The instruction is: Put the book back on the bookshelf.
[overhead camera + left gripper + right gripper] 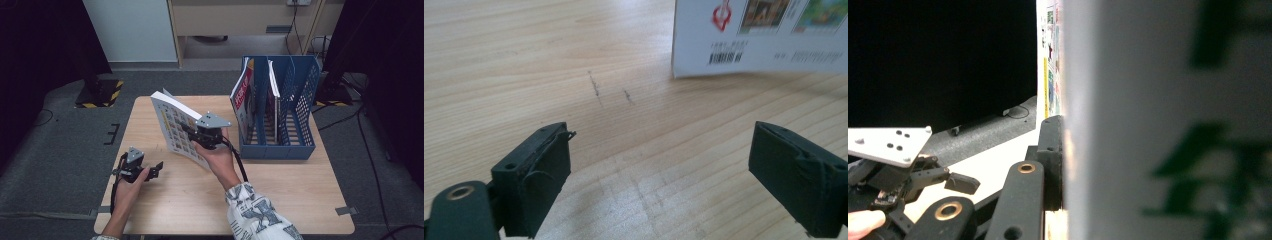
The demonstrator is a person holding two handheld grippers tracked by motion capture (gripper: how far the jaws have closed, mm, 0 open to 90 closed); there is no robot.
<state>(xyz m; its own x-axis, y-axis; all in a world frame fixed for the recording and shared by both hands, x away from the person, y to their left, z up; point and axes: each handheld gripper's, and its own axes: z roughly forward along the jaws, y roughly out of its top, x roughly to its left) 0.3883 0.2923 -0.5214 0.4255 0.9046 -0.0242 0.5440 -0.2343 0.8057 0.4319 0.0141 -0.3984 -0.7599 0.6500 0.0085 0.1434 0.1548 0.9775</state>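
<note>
All I can spot is a barcode and a red logo on the book's (759,37) back cover, none of the print's actually readable.

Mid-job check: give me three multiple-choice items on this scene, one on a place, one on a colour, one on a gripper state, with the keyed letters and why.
1. Where does the file rack stand?
A. on the table's right part
B. on the floor
C. at the table's left edge

2. What colour is the file rack?
A. red
B. blue
C. yellow

3. How is the left gripper?
A. shut on the book
B. shut on nothing
C. open over bare table

Key:
1 A, the high view shows it on the table right of the right gripper.
2 B, its walls are blue.
3 C, its jaws stand wide apart above wood, while the book is clamped in the right gripper.
</note>
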